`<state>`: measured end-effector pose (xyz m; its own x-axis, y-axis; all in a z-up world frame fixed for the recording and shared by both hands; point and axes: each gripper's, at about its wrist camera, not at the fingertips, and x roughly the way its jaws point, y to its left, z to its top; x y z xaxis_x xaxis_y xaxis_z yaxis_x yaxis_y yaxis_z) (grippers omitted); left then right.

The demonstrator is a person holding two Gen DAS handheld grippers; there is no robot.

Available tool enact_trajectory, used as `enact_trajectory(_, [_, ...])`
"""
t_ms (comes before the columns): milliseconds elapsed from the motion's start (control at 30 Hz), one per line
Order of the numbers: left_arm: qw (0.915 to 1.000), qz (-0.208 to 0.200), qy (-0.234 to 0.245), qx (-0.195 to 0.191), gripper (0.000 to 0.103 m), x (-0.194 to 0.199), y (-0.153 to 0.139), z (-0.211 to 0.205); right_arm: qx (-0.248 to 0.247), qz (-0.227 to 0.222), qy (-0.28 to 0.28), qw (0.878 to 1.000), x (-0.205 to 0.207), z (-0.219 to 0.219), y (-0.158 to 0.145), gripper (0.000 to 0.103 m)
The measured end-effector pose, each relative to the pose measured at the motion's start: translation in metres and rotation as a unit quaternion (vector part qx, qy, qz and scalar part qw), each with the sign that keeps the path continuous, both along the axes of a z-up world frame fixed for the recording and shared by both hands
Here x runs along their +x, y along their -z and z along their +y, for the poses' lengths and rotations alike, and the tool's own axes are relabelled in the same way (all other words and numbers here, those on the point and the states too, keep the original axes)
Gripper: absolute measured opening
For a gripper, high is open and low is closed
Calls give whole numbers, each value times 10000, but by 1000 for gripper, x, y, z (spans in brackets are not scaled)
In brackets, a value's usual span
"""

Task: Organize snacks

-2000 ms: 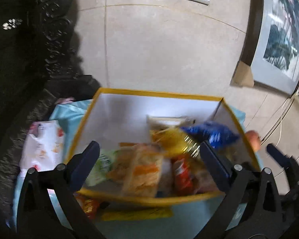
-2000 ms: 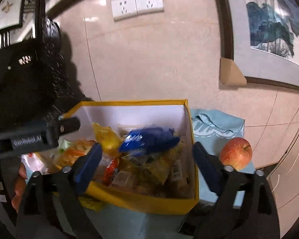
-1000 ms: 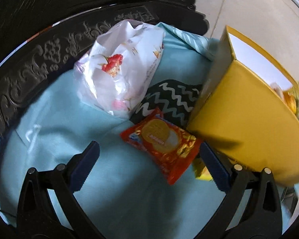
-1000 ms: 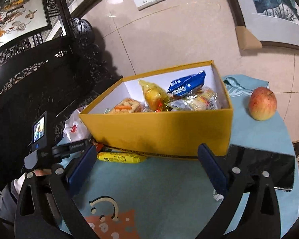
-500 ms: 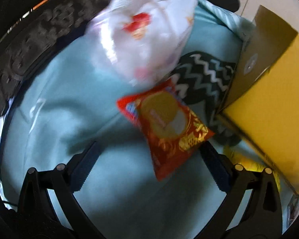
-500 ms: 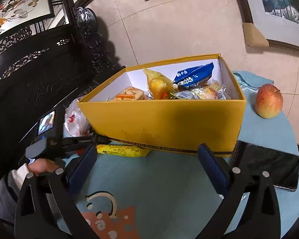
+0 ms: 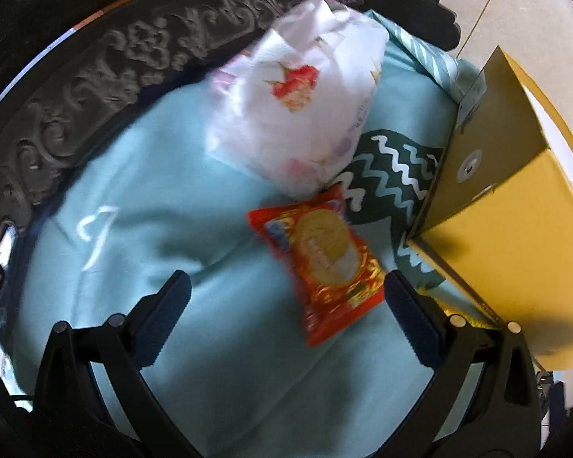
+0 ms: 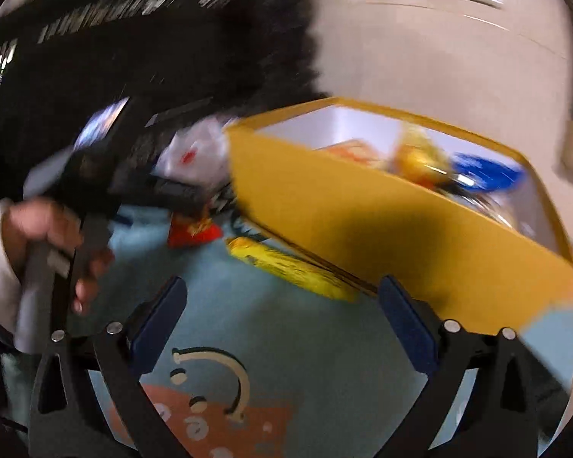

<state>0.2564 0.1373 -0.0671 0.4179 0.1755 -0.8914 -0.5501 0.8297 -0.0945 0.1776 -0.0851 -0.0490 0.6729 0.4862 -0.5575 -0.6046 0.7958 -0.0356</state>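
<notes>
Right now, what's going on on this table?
A person is sorting snacks into the yellow box, which already holds several packets. The left hand-held gripper is open, nearing the red biscuit packet on the blue cloth. The right hand-held gripper, also open and empty, points toward the yellow packet beside the box.

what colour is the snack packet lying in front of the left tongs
Red, with a golden round biscuit picture, snack packet; clearest in the left wrist view.

Right view motion-smeared; left sharper; edges fisheye-bent.
</notes>
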Motion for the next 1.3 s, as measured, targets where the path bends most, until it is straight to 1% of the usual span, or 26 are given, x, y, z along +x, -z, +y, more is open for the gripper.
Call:
enact_trajectory(33, [10000, 36, -9, -22, 101, 5, 3, -1, -210, 128, -214, 9995, 9, 12, 4, 83])
enact_trajectory(67, [10000, 55, -34, -57, 101, 8, 6, -3, -328, 230, -338, 9986, 15, 19, 8, 78])
enact_trajectory(167, [9998, 113, -78, -112, 101, 15, 14, -3, -636, 374, -493, 9961, 34, 36, 20, 71])
enact_trajectory(300, [9997, 200, -154, -32, 101, 32, 21, -1, -580, 670, -477, 9949, 58, 42, 30, 66])
enact_trajectory(333, [9996, 189, -189, -40, 101, 33, 21, 0, -517, 599, -458, 9958, 61, 41, 30, 63])
enact_trajectory(400, [9997, 168, -194, -22, 101, 37, 23, 0, -445, 729, -327, 9958, 70, 38, 28, 53])
enact_trajectory(433, [9997, 170, -148, 24, 101, 37, 23, -1, -421, 803, -251, 9956, 73, 36, 26, 42])
enact_trajectory(467, [9998, 184, -72, 92, 101, 37, 24, -3, -489, 805, -160, 9954, 73, 34, 26, 22])
enact_trajectory(500, [9996, 205, 52, 201, 101, 37, 25, -6, -662, 717, -16, 9952, 73, 32, 26, 10])
enact_trajectory(533, [9991, 233, 161, 326, 100, 36, 26, -10, -679, 739, 24, 9950, 71, 26, 25, 3])
enact_trajectory(600, [9980, 174, 323, 521, 94, 30, 26, -19, -679, 908, -141, 9935, 65, 21, 27, 2])
enact_trajectory(633, [9978, 160, 357, 528, 93, 27, 26, -19, -768, 1022, -223, 9915, 61, 19, 30, 2])
enact_trajectory(667, [9976, 165, 417, 530, 91, 24, 25, -21, -880, 1267, -385, 9873, 58, 20, 36, 3])
enact_trajectory(700, [9975, 180, 452, 517, 90, 22, 25, -21, -934, 1252, -539, 9862, 52, 21, 41, 3])
enact_trajectory(733, [9974, 202, 486, 497, 89, 17, 24, -22, -896, 1309, -752, 9845, 46, 20, 44, 3])
enact_trajectory(767, [9972, 229, 528, 472, 89, 15, 24, -23, -745, 1338, -796, 9850, 44, 16, 43, 3])
enact_trajectory(800, [9971, 237, 548, 462, 89, 11, 24, -23, -560, 1275, -820, 9869, 42, 12, 40, 3])
enact_trajectory(833, [9971, 243, 571, 448, 89, 10, 24, -22, -355, 1144, -820, 9894, 42, 6, 34, 7])
enact_trajectory(900, [9970, 240, 600, 417, 88, 9, 24, -21, -325, 809, -611, 9943, 46, 4, 27, 24])
enact_trajectory(933, [9970, 242, 607, 413, 88, 9, 24, -21, -427, 618, -441, 9962, 51, 9, 25, 47])
enact_trajectory(967, [9969, 244, 620, 422, 88, 9, 24, -22, -511, 502, -373, 9967, 56, 13, 25, 60])
enact_trajectory(1067, [9966, 217, 645, 468, 89, 10, 25, -21, -849, 416, -511, 9942, 74, 31, 29, 60])
enact_trajectory(1133, [9963, 169, 667, 520, 89, 8, 26, -21, -1112, 665, -616, 9896, 90, 42, 40, 58])
enact_trajectory(1200, [9959, 137, 696, 557, 89, 0, 26, -22, -1432, 687, -674, 9850, 90, 57, 50, 59])
enact_trajectory(1233, [9957, 131, 715, 571, 89, -1, 27, -23, -1369, 627, -664, 9864, 91, 58, 53, 59])
enact_trajectory(1300, [9955, 131, 739, 573, 90, -1, 27, -22, -1167, 1035, -615, 9858, 102, 55, 53, 52])
